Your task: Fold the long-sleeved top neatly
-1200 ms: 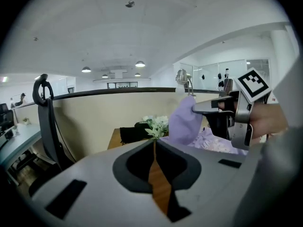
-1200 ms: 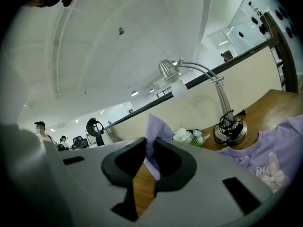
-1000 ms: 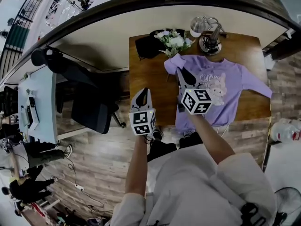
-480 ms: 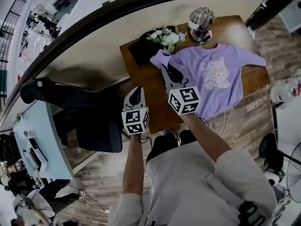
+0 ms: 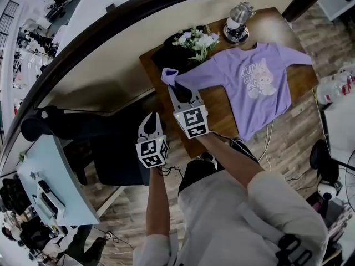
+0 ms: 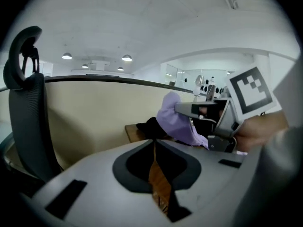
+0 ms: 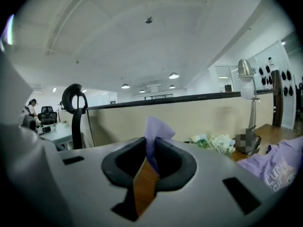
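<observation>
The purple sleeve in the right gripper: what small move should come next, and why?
Probably carry the cuff across the chest of the top. The jaws of the right gripper are shut on the cuff, the sleeve is pulled straight toward the left edge of the table, and the body lies flat, so the sleeve looks ready to fold inward.

White short-sleeved shirt (image 5: 222, 215); grey left tool (image 5: 151, 118), right tool (image 5: 175, 86); 2 black-and-white marker cubes (image 5: 192, 122).

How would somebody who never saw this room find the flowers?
Find the wooden table against the curved cream partition. At its far edge, beyond the purple top, between a black thing and a silver lamp, sits a bunch of flowers. Only it has white blossoms and green leaves.
</observation>
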Demonstrator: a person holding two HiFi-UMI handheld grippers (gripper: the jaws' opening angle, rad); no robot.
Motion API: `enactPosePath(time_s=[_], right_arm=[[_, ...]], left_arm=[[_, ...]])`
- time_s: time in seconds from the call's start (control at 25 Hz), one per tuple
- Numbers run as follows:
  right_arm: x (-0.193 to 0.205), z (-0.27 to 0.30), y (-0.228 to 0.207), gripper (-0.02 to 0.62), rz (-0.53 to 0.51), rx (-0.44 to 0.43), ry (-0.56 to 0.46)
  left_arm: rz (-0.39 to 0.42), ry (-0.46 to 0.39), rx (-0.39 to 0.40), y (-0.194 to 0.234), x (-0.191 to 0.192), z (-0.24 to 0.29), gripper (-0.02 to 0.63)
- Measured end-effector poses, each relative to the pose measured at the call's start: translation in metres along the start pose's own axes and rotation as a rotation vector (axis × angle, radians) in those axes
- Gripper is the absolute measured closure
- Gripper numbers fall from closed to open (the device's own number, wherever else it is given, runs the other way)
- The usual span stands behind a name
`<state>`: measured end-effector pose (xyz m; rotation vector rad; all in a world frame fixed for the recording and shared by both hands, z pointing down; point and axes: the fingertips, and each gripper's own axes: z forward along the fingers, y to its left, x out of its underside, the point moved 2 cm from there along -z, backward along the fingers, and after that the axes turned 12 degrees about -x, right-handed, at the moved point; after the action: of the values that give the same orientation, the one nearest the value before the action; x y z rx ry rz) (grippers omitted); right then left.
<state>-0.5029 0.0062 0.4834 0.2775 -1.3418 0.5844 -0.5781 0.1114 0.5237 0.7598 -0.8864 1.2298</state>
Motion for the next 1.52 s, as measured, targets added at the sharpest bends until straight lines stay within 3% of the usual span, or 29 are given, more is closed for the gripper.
enactPosePath(time_s=[0.24, 0.36, 0.52, 0.64, 1.0, 1.52], right_arm=[[0.074, 0.055, 0.026, 0.524, -0.1, -0.052, 0.224], [0.104, 0.07, 0.047, 0.459, -0.116, -0.125, 0.329], [0.105, 0.058, 0.06, 0.454, -0.073, -0.214, 0.321], [0.099, 0.032, 0.049, 0.457, -0.038, -0.218, 0.301], [0.077, -0.089, -0.03, 0.457, 0.023, -0.173, 0.242], [0.101, -0.318, -0.225, 0.457, 0.126, 0.004, 0.212]], left_arm=[[-0.036, 0.031, -0.011, 0.021, 0.023, -0.003, 0.575], [-0.048, 0.045, -0.01, 0.025, 0.034, -0.001, 0.575], [-0.055, 0.051, -0.014, 0.021, 0.038, 0.001, 0.575], [-0.058, 0.046, -0.014, 0.006, 0.036, -0.002, 0.575], [-0.031, 0.014, 0.028, -0.109, 0.017, -0.017, 0.575], [0.029, -0.013, 0.043, -0.305, 0.01, -0.031, 0.575]])
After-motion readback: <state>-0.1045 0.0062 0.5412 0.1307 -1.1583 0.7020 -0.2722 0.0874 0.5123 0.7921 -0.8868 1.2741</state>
